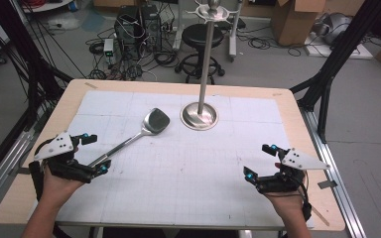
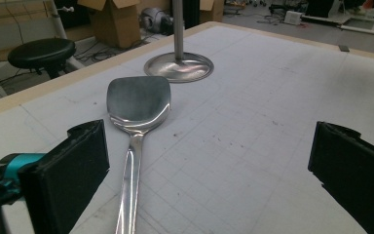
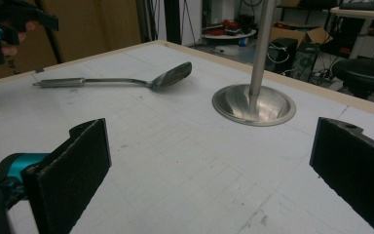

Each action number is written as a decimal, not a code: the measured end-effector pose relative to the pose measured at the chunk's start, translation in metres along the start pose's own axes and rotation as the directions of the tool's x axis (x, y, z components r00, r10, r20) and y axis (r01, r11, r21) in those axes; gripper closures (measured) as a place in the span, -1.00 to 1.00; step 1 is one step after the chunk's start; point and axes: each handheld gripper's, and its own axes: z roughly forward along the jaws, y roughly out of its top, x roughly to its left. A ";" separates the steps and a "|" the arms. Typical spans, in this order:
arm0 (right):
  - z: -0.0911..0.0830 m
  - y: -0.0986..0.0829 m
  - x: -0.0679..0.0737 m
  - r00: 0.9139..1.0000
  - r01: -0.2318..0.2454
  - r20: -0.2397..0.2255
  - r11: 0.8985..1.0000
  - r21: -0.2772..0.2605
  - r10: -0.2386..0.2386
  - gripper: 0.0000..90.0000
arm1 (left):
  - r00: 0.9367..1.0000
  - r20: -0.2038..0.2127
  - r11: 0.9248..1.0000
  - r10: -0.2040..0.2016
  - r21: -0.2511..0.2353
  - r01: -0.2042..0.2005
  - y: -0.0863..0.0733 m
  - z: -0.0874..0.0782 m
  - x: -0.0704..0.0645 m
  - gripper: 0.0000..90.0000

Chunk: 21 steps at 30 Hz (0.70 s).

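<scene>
Nearest in, the left gripper (image 1: pixel 90 152) sits low at the table's left edge, its black foam-faced fingers (image 2: pixel 73 168) spread wide apart with nothing clamped. The handle of the metal spatula (image 2: pixel 135 124) runs up between them, closer to the left-hand pad; whether it touches is hard to tell, and the handle's end is cut off at the bottom of the left gripper view. The right gripper (image 1: pixel 262 160) is over on the other side, fingers (image 3: pixel 75 163) also well apart and empty, bare mat between them.

The mat (image 1: pixel 188 163) is white, matte, faintly gridded and speckled with small dark marks, laid on a pale wood table (image 1: pixel 297 116).

Ahead of the left fingers the spatula widens into a flat, rounded-square blade, brushed and shiny, tipped up slightly at the far edge. From the right gripper view it lies well off to the upper left, round handle pointing at the other hand.

Beyond the blade stands a polished steel stand (image 1: pixel 199 115): a dished round base, a slim upright pole, and prongs at the top, partly cut off by the frame. Past the table, a black stool (image 1: pixel 201 37) and cardboard boxes (image 1: pixel 293 20), blurred.
</scene>
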 end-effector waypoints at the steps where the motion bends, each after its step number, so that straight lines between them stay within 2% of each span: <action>1: 0.000 0.000 0.000 1.000 0.000 -0.001 1.000 0.000 0.000 -0.99 | 1.000 0.000 1.000 0.000 0.000 0.000 0.000 0.000 0.000 -0.96; 10: 0.000 -0.001 0.001 1.000 0.001 -0.006 1.000 0.009 -0.001 -1.00 | 1.000 -0.012 1.000 -0.009 0.002 0.009 0.001 -0.001 0.002 -0.96; 21: -0.003 -0.002 0.002 1.000 0.003 0.003 1.000 0.013 -0.003 -1.00 | 1.000 0.000 1.000 -0.002 0.010 0.002 0.001 0.005 0.001 -0.96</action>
